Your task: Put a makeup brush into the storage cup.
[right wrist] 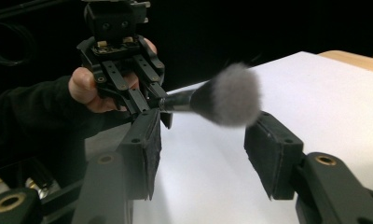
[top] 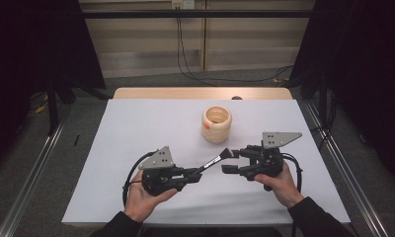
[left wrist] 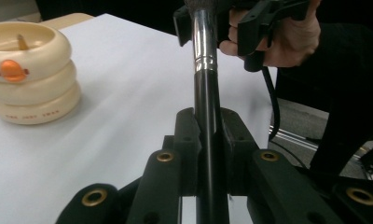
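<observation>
High view: desk (top: 136, 148) covered by a smooth white sheet, with a bare wooden strip along the far edge; grey floor around it, metal rails on both sides, black curtains left and right, cables hanging down a pale back wall. A cream holder (top: 216, 124) made of three stacked rounded rings, with an orange mark on its side, stands on the far middle of the desk. The left claw (top: 198, 174) is clamped on the black handle of a makeup brush (top: 213, 161), which slants up and right off the desk toward the right claw (top: 231, 161); both are held by hands just above the near part of the sheet. Left gripper view: the two matte black jaws are closed tight on the glossy black handle, which runs straight up to a shiny metal collar; the holder (left wrist: 28, 74) sits at the left, with something thin standing inside it; the sheet is matte and unmarked. Right gripper view: the soft, rounded grey bristle head (right wrist: 233, 93) lies between the two ribbed black pads (right wrist: 273, 154) with a gap on each side; the jaws stand about halfway apart, not pressing on it, holding nothing. The left claw (right wrist: 154, 105) grips the handle beyond.
</observation>
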`<state>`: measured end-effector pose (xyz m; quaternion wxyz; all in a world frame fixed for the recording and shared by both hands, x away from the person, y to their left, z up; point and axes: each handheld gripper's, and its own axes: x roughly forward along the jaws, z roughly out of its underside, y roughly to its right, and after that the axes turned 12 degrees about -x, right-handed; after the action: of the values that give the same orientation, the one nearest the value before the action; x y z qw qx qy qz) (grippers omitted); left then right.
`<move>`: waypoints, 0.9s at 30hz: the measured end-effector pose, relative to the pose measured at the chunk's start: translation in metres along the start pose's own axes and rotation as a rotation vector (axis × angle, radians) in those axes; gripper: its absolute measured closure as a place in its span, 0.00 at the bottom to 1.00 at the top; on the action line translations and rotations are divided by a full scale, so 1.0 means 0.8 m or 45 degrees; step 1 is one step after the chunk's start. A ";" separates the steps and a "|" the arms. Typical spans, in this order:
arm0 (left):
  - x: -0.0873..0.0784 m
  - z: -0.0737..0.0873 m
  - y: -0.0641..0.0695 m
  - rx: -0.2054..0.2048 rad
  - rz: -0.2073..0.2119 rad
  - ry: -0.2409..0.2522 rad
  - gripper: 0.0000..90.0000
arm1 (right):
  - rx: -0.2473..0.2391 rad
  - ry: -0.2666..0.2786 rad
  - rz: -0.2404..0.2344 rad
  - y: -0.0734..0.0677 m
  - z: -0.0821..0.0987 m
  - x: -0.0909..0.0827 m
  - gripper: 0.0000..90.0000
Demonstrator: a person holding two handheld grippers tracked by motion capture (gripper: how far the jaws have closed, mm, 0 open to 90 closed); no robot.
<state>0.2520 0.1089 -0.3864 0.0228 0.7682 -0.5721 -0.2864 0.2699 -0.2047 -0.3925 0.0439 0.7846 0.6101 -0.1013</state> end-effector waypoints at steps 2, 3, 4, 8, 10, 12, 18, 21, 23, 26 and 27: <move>0.002 0.001 0.001 0.003 0.010 -0.003 0.88 | 0.009 -0.003 -0.016 0.001 0.001 0.002 0.51; 0.002 0.000 0.002 0.007 0.009 -0.009 0.88 | 0.010 -0.007 -0.015 0.001 0.001 0.002 0.50; 0.003 0.001 0.002 0.007 0.011 -0.008 0.88 | 0.016 -0.005 -0.025 0.001 0.001 0.003 0.50; 0.005 0.001 0.003 0.011 0.025 -0.013 0.88 | 0.018 0.005 -0.076 0.000 0.001 0.006 0.54; 0.007 0.003 0.003 0.016 0.034 -0.026 0.88 | 0.000 0.015 -0.081 0.000 0.000 0.005 0.60; 0.008 0.004 0.004 0.016 0.045 -0.032 0.88 | 0.008 0.027 -0.094 0.000 0.000 0.004 0.67; 0.008 0.004 0.002 0.016 0.055 -0.026 0.88 | 0.025 0.048 -0.149 0.005 0.001 -0.001 0.81; 0.009 0.005 0.000 0.016 0.069 -0.032 0.88 | 0.036 0.053 -0.180 0.007 0.002 -0.001 0.83; 0.009 0.006 0.000 0.023 0.074 -0.043 0.88 | 0.037 0.051 -0.190 0.008 0.001 -0.001 0.84; 0.011 0.007 -0.002 0.022 0.090 -0.036 0.88 | 0.039 0.051 -0.205 0.008 0.001 -0.002 0.85; 0.012 0.008 -0.002 0.023 0.084 -0.034 0.87 | 0.043 0.053 -0.211 0.008 0.001 -0.002 0.85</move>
<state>0.2525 0.1029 -0.3962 0.0179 0.7452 -0.6000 -0.2905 0.2759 -0.2079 -0.3931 0.0092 0.7340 0.6719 -0.0985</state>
